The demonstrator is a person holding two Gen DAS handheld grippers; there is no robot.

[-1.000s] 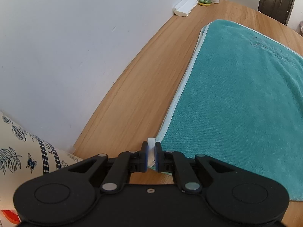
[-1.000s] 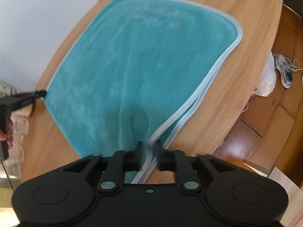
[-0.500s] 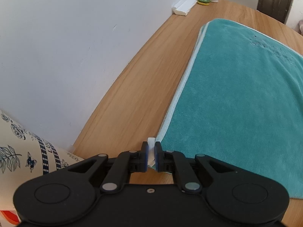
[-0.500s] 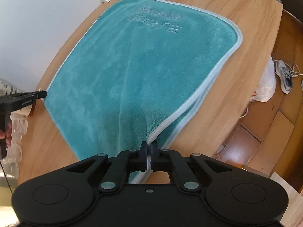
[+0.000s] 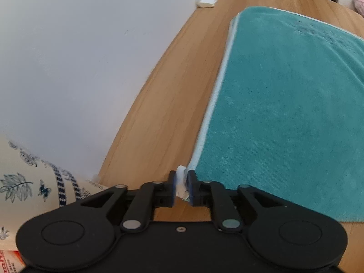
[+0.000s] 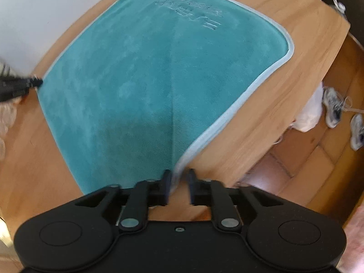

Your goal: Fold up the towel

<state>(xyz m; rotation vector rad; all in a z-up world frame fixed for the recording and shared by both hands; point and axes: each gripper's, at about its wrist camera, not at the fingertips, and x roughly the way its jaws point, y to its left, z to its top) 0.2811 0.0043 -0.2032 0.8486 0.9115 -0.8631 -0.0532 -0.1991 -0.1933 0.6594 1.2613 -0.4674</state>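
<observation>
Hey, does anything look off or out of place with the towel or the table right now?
Nothing spilled or damaged. The teal towel lies flat on the table, apart from one lengthwise crease. Its edges line up neatly.

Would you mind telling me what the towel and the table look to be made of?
Towel: soft plush, probably microfibre; matte teal nap with brushed shading, embossed lettering, and a smoother pale trim.
Table: wood or wood-look laminate, I cannot tell which; warm grain lines under a smooth, low-sheen finish.
</observation>
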